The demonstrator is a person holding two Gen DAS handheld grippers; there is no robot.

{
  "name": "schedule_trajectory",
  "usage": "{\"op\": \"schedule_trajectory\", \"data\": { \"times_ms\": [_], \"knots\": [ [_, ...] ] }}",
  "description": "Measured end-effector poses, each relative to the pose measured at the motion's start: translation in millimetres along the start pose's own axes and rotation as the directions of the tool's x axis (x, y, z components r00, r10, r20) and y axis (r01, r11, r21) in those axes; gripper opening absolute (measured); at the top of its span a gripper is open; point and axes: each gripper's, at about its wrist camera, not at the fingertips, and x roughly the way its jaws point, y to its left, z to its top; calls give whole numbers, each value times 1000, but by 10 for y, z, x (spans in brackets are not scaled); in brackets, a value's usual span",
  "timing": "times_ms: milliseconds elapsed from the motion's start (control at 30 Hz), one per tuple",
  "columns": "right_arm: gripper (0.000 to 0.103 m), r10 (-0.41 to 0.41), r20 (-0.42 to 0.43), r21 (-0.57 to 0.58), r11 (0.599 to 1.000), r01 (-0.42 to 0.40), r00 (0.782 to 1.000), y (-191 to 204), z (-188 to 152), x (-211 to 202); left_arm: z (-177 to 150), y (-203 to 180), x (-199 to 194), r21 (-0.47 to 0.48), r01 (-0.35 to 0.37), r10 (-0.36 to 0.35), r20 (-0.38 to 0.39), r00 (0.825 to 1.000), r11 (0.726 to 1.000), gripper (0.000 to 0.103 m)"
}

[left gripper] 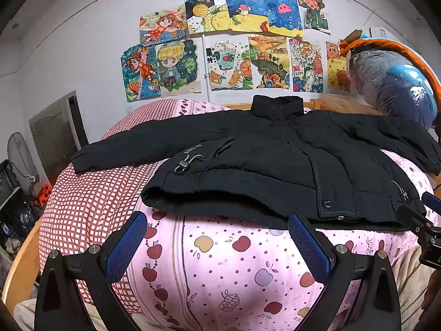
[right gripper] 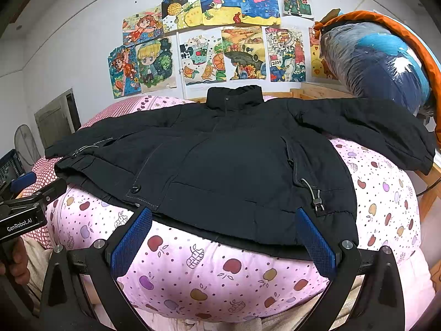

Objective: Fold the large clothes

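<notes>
A black padded jacket (left gripper: pixel 261 154) lies flat, front up, on a bed with both sleeves spread out and its collar towards the wall; it also shows in the right wrist view (right gripper: pixel 234 160). My left gripper (left gripper: pixel 217 218) is open and empty, just short of the jacket's hem at its left half. My right gripper (right gripper: pixel 224 212) is open and empty, its blue fingertips at the hem of the jacket's right half. Each gripper shows at the edge of the other's view: the right one (left gripper: pixel 424 212) and the left one (right gripper: pixel 35 190).
The bed carries a pink apple-print quilt (left gripper: pixel 234 264) and a red checked cover (left gripper: pixel 91 193). Drawings (left gripper: pixel 228 41) hang on the wall behind. A plastic-wrapped blue bundle (left gripper: pixel 394 82) sits at the back right. A fan (left gripper: pixel 22 154) and crates stand at the left.
</notes>
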Motion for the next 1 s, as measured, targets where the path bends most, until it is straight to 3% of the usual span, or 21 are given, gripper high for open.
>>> {"op": "schedule_trajectory", "data": {
  "times_ms": [700,1000],
  "knots": [
    [102,-13,-7,4,1000,13,1000,13,-14,-18,19,-8,1,21,28,-28,-4,1000,999,103],
    [102,-19,-48,11,1000,20,999,-41,35,19,204,-49,47,12,62,-62,-32,998,998,103]
  ]
}}
